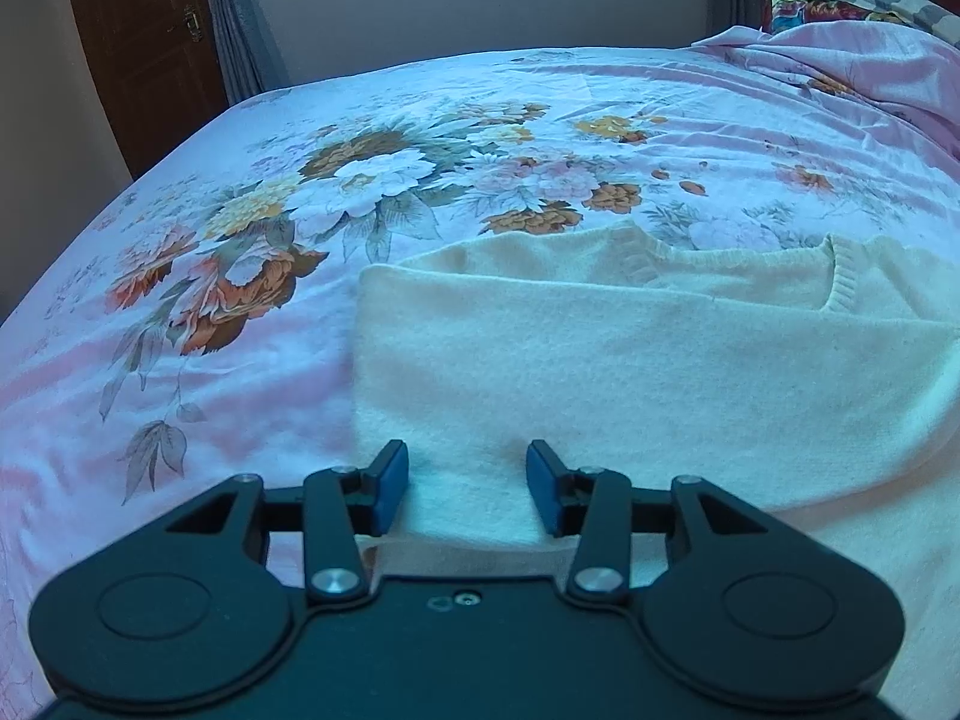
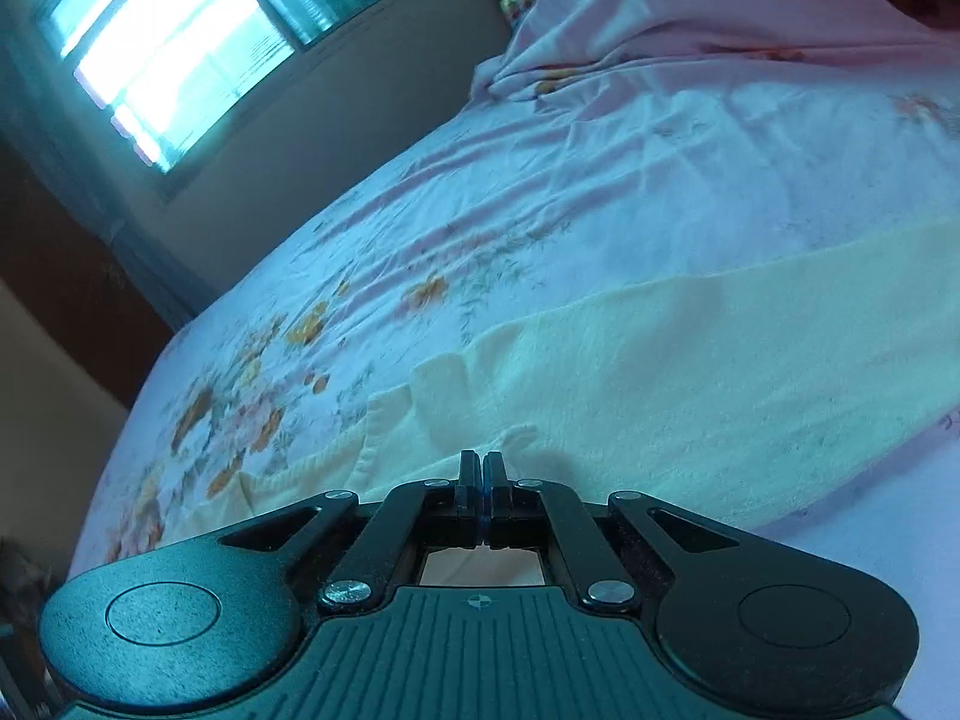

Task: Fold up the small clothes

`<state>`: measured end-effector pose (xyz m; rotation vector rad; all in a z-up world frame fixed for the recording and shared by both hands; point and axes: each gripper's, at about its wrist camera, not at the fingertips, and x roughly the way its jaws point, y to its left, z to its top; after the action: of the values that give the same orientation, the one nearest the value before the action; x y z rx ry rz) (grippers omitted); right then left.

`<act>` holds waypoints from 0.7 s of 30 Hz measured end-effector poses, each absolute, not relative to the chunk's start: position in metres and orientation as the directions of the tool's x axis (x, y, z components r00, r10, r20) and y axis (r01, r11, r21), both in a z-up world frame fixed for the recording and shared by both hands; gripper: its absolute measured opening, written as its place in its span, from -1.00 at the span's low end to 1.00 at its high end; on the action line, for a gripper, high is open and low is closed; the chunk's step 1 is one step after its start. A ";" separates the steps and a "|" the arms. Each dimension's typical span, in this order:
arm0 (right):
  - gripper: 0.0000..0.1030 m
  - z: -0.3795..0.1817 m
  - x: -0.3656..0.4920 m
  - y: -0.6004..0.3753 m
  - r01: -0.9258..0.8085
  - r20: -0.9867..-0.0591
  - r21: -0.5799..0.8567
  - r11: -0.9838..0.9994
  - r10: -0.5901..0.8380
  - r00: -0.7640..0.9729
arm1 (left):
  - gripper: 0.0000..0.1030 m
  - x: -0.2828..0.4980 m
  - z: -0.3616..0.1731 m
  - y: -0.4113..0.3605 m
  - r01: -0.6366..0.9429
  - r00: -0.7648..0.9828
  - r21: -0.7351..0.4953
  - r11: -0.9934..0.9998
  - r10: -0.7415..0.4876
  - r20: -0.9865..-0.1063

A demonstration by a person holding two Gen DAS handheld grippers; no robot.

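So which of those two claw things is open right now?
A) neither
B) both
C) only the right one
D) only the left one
D: the left gripper has its blue pads spread apart over the cream sweater, while the right gripper has its fingers pressed together at the sweater's edge.

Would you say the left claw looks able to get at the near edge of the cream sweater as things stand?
Probably yes: the left claw is open with the cream sweater lying flat on the bed sheet between its fingers, and nothing blocks it.
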<state>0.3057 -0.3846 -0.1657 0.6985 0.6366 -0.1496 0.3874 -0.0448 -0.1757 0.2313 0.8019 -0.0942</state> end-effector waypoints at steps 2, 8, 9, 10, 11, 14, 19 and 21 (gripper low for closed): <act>-0.98 -0.177 0.316 -0.388 0.354 -0.630 0.583 0.731 0.132 0.765 | -0.19 0.387 -0.175 -0.044 0.166 0.692 0.169 0.972 0.007 -0.722; 0.04 -0.187 0.329 -0.398 0.351 -0.633 0.558 0.752 0.112 0.766 | -0.17 0.388 -0.176 -0.043 0.163 0.689 0.161 0.973 0.005 -0.725; 0.11 -0.187 0.331 -0.399 0.330 -0.621 0.570 0.752 0.131 0.773 | -0.17 0.389 -0.177 -0.043 0.163 0.689 0.161 0.973 0.005 -0.725; 0.11 -0.186 0.333 -0.399 0.305 -0.609 0.578 0.757 0.151 0.779 | -0.16 0.389 -0.177 -0.043 0.163 0.689 0.162 0.973 0.005 -0.725; 0.10 -0.187 0.337 -0.398 0.283 -0.609 0.577 0.766 0.173 0.774 | -0.15 0.389 -0.177 -0.043 0.163 0.689 0.162 0.973 0.006 -0.725; -0.39 -0.186 0.344 -0.394 0.263 -0.611 0.568 0.780 0.185 0.770 | -0.11 0.391 -0.178 -0.041 0.160 0.687 0.159 0.974 0.005 -0.726; -0.80 -0.184 0.338 -0.388 0.274 -0.648 0.549 0.790 0.195 0.737 | -0.07 0.392 -0.180 -0.041 0.167 0.693 0.176 0.970 0.012 -0.721; -0.79 -0.181 0.334 -0.391 0.245 -0.625 0.590 0.769 0.243 0.742 | -0.07 0.392 -0.180 -0.042 0.169 0.695 0.182 0.969 0.013 -0.719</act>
<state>0.3336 -0.3912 -0.1806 0.7111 0.7511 -0.0016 0.3922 -0.0419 -0.1799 0.2423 0.8001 -0.0881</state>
